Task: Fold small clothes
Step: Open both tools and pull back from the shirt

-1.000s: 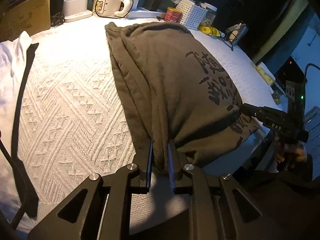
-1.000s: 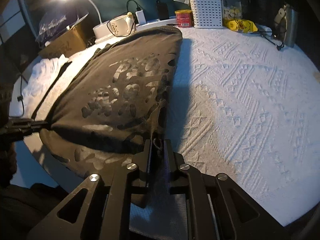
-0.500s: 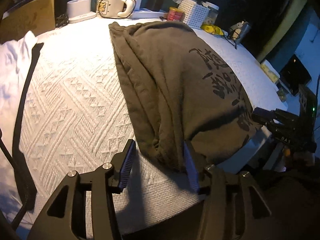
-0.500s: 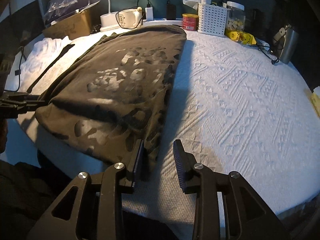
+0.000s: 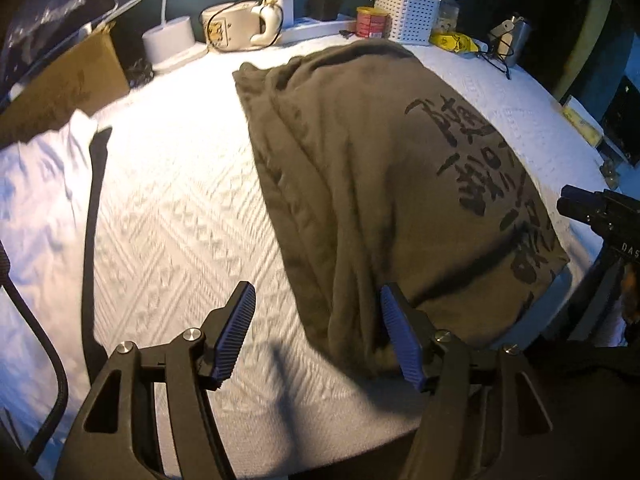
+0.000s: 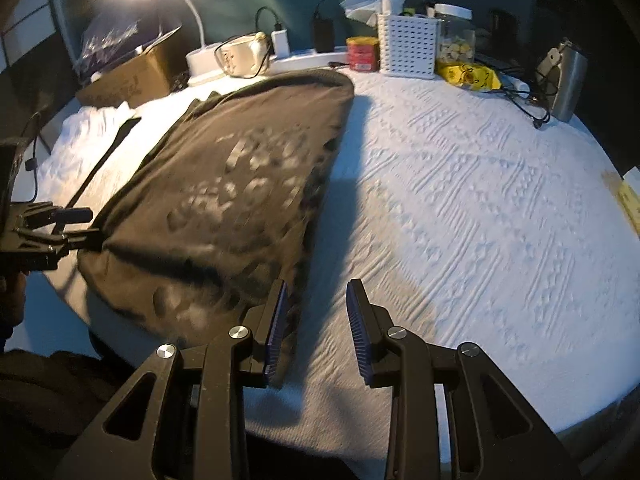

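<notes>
**Both grippers let go of the folded tee**

The olive-brown T-shirt with black printed characters [image 5: 380, 184] lies folded lengthwise on the white textured tablecloth [image 5: 168, 216], running from the frame's upper centre to its lower right, its near hem hanging a little over the table edge. The left gripper [image 5: 318, 334] has just been opening; its blue ribbed pads stand wide apart, the shirt's near corner lying loose between them, released. In the right wrist view the right gripper [image 6: 318, 330] is also unclenched, having parted its jaws within the last second; its left pad sits just beside the shirt's edge with nothing but tablecloth between the pads.

Judging from this, the long fold is laid and the next grasp should take the hem corners squarely, both layers together, so the cross fold stays even.

A white garment with a black strap [image 5: 36, 208] lies at the left of the frame, well apart. A cardboard box [image 5: 64, 84], white lamp base [image 5: 168, 38], red tin [image 5: 372, 22], white perforated basket [image 5: 408, 14] and cables crowd the upper edge, limiting how far the shirt can slide away.
</notes>
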`<state>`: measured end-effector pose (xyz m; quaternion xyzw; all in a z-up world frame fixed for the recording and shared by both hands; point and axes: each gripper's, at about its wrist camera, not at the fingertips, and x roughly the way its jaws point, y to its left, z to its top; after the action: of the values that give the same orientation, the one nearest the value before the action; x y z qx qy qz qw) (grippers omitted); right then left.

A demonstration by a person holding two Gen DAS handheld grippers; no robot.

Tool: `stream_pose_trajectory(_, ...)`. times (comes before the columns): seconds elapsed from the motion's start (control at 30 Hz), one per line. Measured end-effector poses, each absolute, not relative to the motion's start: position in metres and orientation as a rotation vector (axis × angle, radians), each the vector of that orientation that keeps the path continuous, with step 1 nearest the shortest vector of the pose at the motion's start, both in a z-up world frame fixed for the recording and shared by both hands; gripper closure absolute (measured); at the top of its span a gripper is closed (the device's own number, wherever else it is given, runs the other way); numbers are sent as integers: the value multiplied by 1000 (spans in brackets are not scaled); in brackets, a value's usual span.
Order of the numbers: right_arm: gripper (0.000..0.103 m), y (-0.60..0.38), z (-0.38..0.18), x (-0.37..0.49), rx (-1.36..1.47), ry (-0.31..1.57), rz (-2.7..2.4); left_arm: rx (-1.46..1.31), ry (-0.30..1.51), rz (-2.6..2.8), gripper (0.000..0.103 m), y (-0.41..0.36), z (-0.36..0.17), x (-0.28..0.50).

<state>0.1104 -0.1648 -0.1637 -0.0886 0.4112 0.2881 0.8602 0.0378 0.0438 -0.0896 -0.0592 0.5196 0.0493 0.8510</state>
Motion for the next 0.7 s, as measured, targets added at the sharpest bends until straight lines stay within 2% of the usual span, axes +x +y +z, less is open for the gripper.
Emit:
stream_pose_trajectory(0.53, 70, -152, -145, 173, -191, 855, 592, -202, 1030, 119, 38, 73, -71, 93)
stream_pose_trajectory(0.63, 53, -148, -145, 186, -188, 857, 586, -209, 1023, 118, 38, 81, -73, 106)
stream_pose_trajectory(0.7, 51, -144, -144, 194, -189, 862, 583, -207, 1015, 120, 38, 86, -73, 115)
